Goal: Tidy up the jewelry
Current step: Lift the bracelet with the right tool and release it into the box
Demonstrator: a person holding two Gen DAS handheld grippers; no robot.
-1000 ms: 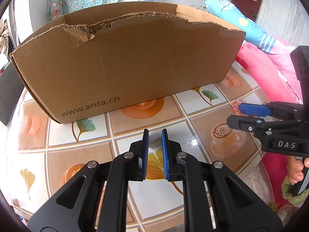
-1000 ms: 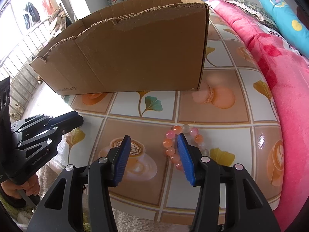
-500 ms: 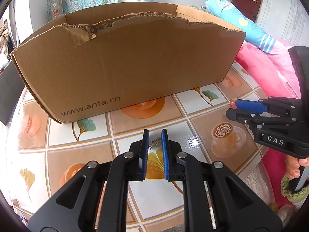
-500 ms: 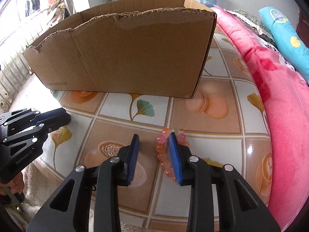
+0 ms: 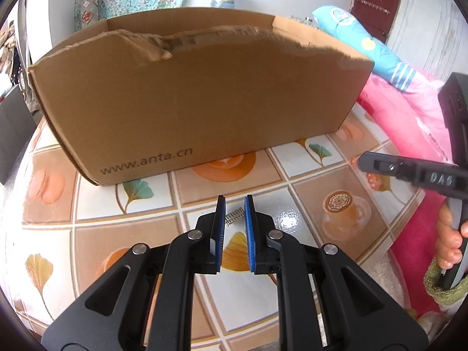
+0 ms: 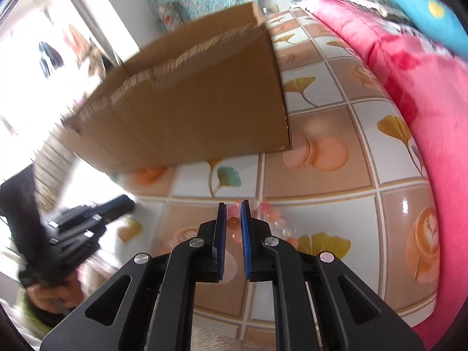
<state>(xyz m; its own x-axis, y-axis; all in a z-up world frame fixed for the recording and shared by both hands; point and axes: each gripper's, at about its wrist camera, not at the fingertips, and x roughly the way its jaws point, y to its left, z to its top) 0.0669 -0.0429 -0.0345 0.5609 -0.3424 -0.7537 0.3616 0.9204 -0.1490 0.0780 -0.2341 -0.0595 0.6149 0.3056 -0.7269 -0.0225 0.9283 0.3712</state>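
Observation:
A bracelet of pink and orange beads (image 6: 273,213) lies on the tiled tabletop (image 6: 321,199). My right gripper (image 6: 233,204) has its jaws closing, with one strand of the beads pinched between the blue pads; the rest trails off to the right. In the left wrist view the right gripper (image 5: 362,162) shows from the side, with beads (image 5: 373,180) under its tip. My left gripper (image 5: 234,201) sits low over the table, its narrow gap spanned by a small ribbed silver piece (image 5: 234,215).
A large open cardboard box (image 5: 204,102) with a torn front rim stands behind both grippers. A pink blanket (image 6: 424,87) borders the table on the right. A person's hand (image 5: 450,242) grips the right tool's handle at the table edge.
The right gripper's jaws have come together from wide apart onto the bead strand, and it has swung and rolled, blurring its view. The left gripper and its silver piece have not moved.

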